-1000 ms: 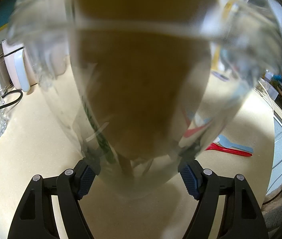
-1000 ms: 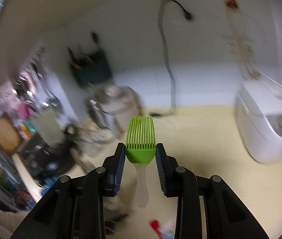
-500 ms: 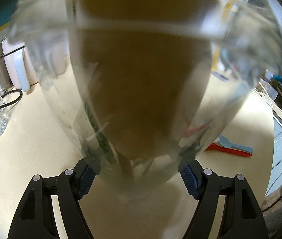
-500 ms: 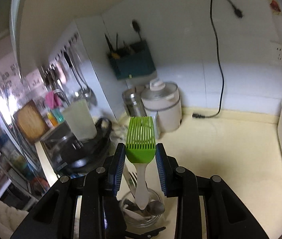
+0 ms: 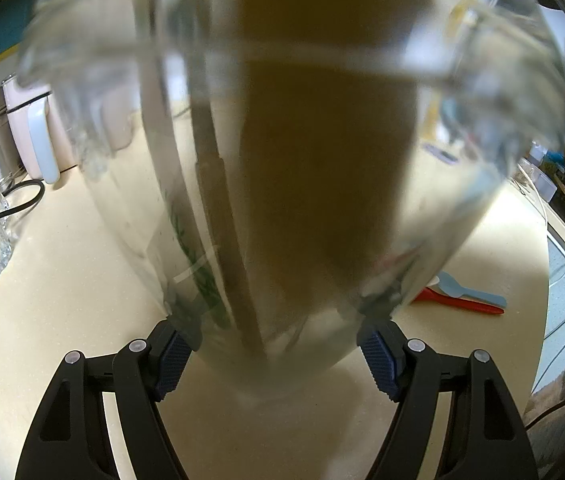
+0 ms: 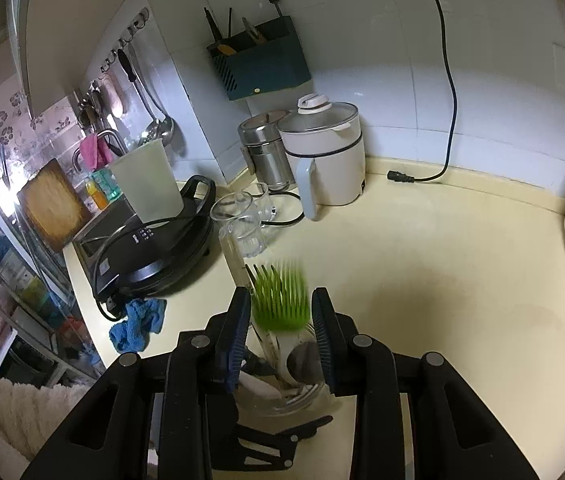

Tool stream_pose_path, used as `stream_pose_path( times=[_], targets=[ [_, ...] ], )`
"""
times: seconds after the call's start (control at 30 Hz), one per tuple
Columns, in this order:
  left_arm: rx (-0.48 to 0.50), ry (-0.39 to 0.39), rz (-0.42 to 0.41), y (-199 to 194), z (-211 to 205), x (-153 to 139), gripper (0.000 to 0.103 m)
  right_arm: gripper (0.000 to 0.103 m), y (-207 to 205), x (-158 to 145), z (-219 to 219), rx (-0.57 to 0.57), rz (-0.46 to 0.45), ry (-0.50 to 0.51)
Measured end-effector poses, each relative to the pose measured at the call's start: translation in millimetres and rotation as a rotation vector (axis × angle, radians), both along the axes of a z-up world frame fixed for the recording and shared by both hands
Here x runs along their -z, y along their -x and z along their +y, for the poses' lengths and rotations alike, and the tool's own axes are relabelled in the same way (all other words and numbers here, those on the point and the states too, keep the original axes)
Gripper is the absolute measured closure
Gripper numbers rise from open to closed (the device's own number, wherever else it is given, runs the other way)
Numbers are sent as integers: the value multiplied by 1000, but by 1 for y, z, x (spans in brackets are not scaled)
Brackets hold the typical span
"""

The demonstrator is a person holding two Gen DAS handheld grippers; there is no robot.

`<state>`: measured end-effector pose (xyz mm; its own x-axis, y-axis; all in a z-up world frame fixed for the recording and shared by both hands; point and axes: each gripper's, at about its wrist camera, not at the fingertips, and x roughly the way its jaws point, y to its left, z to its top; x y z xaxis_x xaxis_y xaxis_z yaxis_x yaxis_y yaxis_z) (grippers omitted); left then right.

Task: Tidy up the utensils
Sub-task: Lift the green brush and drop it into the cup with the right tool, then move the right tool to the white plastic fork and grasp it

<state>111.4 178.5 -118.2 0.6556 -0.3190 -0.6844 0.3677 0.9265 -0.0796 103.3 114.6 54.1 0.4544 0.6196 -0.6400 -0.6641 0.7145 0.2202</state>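
left gripper (image 5: 278, 350) clenched on glass jar (image 5: 282, 160). right gripper (image 6: 282, 320) opening; green brush (image 6: 280, 300) between its jaws, blurred, over the jar.

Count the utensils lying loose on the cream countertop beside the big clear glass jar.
2: a red utensil and a light blue utensil lie together right of the jar in the left wrist view. The jar may hide others.

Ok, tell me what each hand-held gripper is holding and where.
Left hand-held gripper clamps the glass jar near its base. Right hand-held gripper is opening; the green brush sits loose between its pads.
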Motion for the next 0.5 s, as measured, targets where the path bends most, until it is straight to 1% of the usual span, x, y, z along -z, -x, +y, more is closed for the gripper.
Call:
stream_pose_path(
  times=[0.1,0.2,0.37,0.4,0.5],
  targets=[
    [-1,-1,-1,0,-1,0,25,68,3,-6,-9,21,-16,1],
    [0,-1,-1,0,-1,0,25,67,1,-10,-26,68,-12,-10],
    [0,-1,-1,0,-1,0,25,67,-12,-7,-74,219,17,15],
    [0,0,-1,0,-1,0,25,67,-17,-2,-89,276,35,36],
    [0,-1,-1,0,-1,0,25,67,-25,14,-120,375,92,68]
  ],
)
